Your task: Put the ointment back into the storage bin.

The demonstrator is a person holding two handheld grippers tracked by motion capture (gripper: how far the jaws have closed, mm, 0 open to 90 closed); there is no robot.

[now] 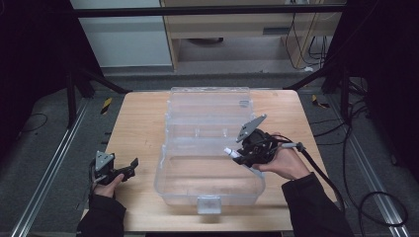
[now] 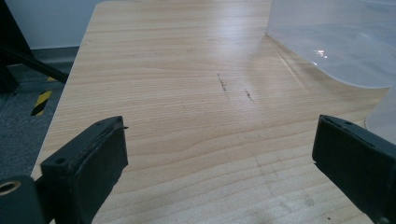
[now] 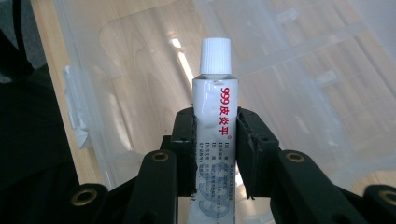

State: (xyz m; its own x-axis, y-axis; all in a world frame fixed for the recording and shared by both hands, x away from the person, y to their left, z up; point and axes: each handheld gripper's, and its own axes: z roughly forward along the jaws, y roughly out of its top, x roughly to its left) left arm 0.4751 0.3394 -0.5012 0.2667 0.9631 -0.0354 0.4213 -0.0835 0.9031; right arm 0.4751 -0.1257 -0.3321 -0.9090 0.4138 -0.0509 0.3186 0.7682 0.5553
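Clamping a white tube (image 3: 215, 126), the right gripper (image 1: 245, 150) holds it above the open clear box (image 1: 207, 195); apparently dropping it in remains. Left of the box, the left gripper (image 1: 129, 167) rests with jaws apart, holding nothing, over the table (image 2: 187, 93).

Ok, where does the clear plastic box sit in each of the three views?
High view: clear plastic box mid-table, lid open.
Left gripper view: its edge in the upper right corner.
Right gripper view: behind the tube in the right gripper.
Shared landmark: the wooden table.
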